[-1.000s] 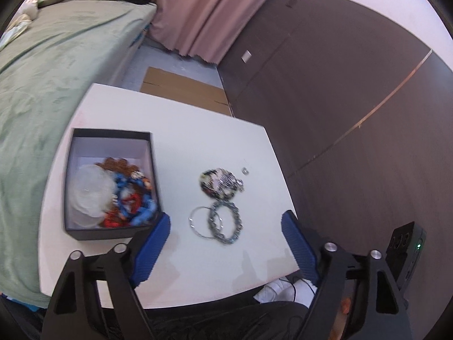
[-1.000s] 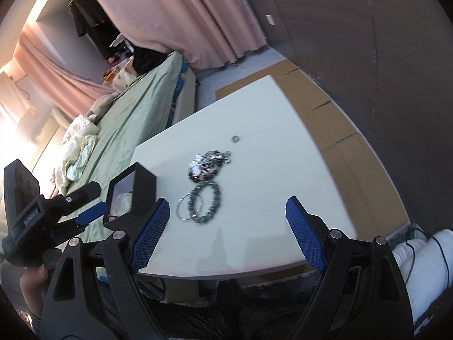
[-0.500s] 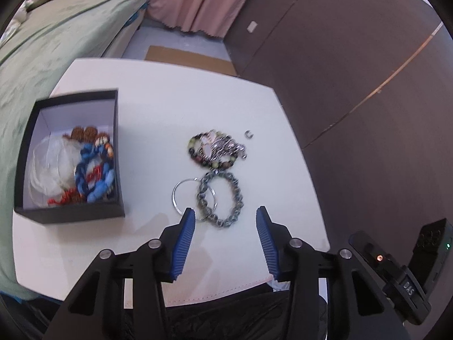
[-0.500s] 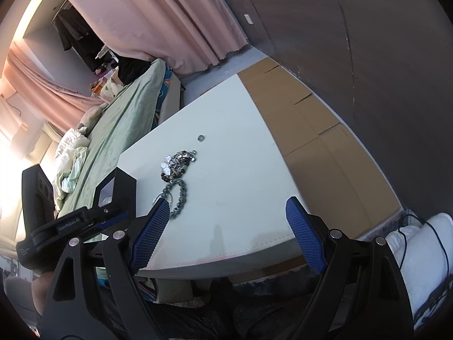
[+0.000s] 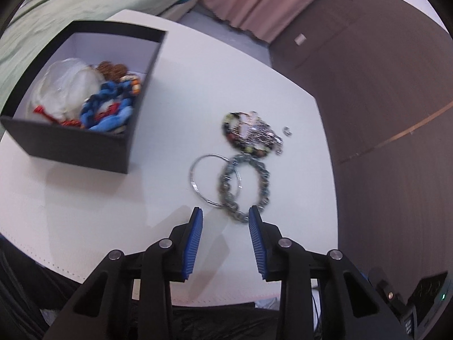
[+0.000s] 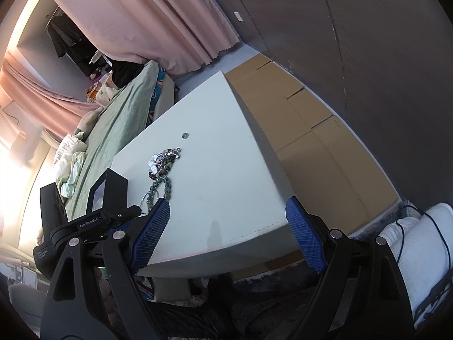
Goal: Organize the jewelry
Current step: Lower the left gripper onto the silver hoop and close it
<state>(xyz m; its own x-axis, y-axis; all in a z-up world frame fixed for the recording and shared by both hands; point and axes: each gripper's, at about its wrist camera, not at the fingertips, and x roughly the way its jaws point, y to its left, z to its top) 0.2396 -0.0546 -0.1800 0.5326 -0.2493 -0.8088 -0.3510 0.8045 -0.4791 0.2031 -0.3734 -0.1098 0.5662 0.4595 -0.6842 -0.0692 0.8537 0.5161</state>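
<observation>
left gripper [image 5: 225, 215]: jaws closing, empty, lined up on near beaded bracelet [image 5: 243, 187] | right gripper [image 6: 226, 206]: wide open, idle | black box [image 5: 70, 144]: far left, destination

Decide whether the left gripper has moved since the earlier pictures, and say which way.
Yes. The left gripper has come down and closer to the grey bead bracelet lying on the white table, its jaws closing, with nothing between them yet.
</observation>
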